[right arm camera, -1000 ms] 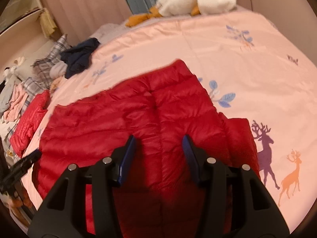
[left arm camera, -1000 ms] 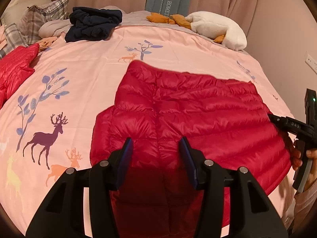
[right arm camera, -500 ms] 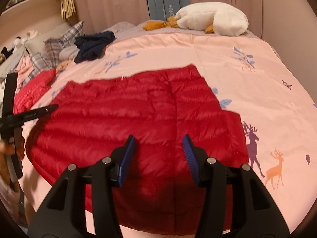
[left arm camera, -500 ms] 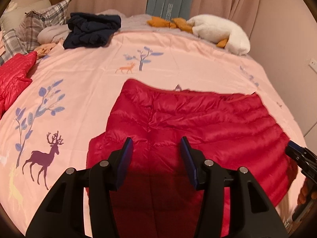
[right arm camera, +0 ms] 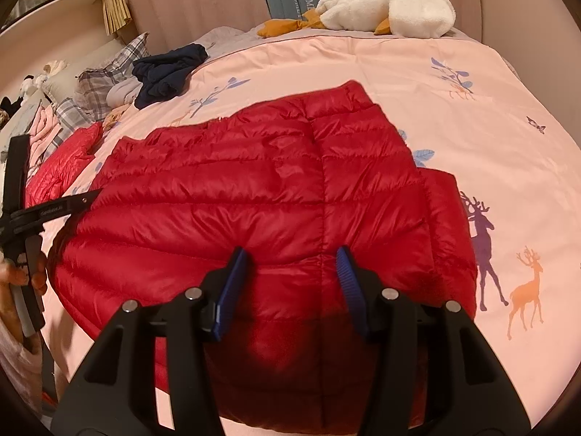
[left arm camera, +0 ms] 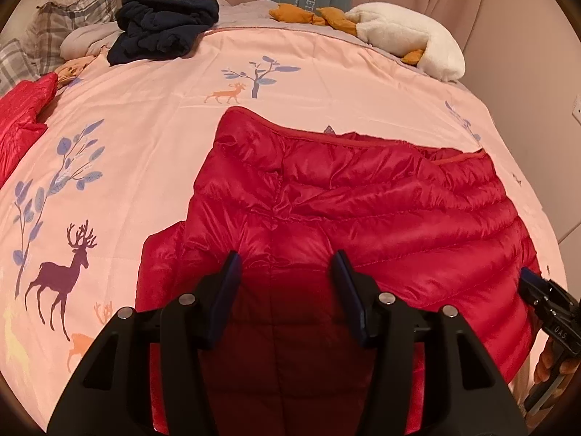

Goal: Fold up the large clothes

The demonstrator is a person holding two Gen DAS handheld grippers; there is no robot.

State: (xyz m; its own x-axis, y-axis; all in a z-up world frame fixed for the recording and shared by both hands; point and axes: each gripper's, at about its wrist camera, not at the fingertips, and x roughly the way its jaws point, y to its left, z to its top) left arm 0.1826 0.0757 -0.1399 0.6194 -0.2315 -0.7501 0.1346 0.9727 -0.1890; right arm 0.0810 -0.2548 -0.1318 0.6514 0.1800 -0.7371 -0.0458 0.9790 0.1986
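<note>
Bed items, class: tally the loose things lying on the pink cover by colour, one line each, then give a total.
Red: 2, spread jacket and bundled jacket
Navy: 1, crumpled garment
White: 1, plush goose
Total: 4

Home bedroom, likely: bed (left arm camera: 152, 116), plaid pillows (left arm camera: 72, 18), curtains (right arm camera: 196, 0)

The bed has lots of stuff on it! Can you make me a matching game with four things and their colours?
Things:
1. puffy jacket
2. plush goose
3. crumpled clothes pile
4. big deer print

Colours:
a. white with orange feet
b. dark purple
c. red
d. navy blue

Pairs: 1-c, 2-a, 3-d, 4-b
</note>
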